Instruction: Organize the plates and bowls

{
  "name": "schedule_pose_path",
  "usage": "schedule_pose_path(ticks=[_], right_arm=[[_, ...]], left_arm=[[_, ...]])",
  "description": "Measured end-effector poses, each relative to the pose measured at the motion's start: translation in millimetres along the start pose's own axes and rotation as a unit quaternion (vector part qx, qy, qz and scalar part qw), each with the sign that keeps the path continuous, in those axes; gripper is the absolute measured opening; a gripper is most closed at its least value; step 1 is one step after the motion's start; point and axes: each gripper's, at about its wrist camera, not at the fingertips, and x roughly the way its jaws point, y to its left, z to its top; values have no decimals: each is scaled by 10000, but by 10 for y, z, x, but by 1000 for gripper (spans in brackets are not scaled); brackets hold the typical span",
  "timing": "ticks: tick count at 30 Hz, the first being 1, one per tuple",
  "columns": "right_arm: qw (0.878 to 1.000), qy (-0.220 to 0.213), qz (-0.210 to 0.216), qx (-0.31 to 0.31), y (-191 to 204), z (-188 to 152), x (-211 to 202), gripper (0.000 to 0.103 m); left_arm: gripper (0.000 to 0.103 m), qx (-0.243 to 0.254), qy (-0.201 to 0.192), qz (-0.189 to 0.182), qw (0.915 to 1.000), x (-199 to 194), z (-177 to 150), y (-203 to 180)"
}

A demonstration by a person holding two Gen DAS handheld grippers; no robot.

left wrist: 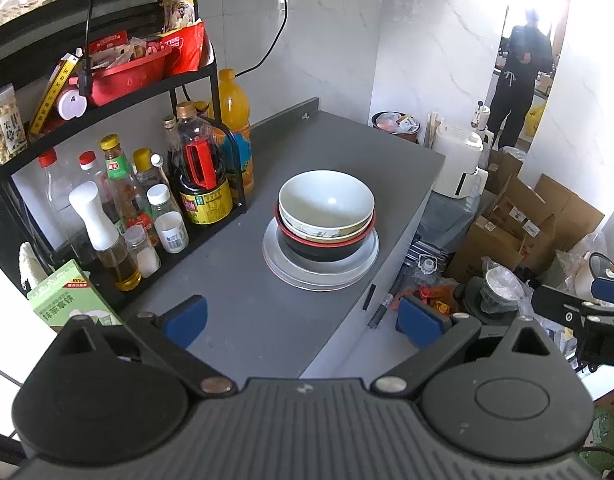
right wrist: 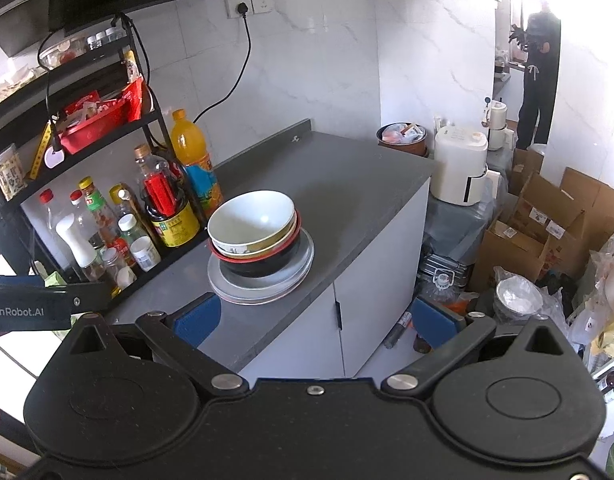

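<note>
**Stacked bowls and plates on the table, both grippers empty**

The white bowl (left wrist: 326,200) sits nested in a patterned bowl, which sits in the black bowl with red rim (left wrist: 327,246); the black bowl stands on the stacked pale plates (left wrist: 321,276). The stack rests on the grey table (left wrist: 243,312), with the condiment rack (left wrist: 119,184) at 9 o'clock from it. The left gripper (left wrist: 303,320) and the right gripper (right wrist: 319,318) are spread wide at 6 o'clock, holding nothing, well apart from the stack.
</note>
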Motion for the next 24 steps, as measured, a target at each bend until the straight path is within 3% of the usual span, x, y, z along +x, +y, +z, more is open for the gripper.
schedule_pose_path(ticks=[24], right_arm=[[9999, 80, 45, -69, 76, 9, 20, 103]], left_arm=[[101, -79, 72, -18, 9999, 4, 16, -29]])
